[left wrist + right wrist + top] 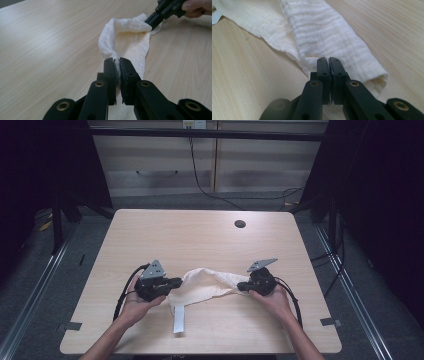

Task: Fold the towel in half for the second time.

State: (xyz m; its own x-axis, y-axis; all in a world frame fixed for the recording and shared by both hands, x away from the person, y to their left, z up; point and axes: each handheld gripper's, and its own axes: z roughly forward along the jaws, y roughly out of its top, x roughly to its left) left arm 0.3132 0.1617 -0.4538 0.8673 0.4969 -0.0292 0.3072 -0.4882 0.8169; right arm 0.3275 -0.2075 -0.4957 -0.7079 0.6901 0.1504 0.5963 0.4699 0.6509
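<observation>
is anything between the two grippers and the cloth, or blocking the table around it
Nothing visible does. The left gripper and the right gripper are each already shut on an end of the white cloth, which sags between them onto the table. The only other feature on the tabletop is a small dark hole, far beyond the cloth.

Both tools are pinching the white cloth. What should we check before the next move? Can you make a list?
1. Left tool shut on the cloth: ok.
2. Right tool shut on the cloth: ok.
3. Cloth between the tools pulled flat: not ok, it bunches and folds.
4. Table beyond the cloth free for spreading: ok.
5. White strip hanging towards the person lying free: ok.
6. How much cloth each tool has: cannot tell.
</observation>
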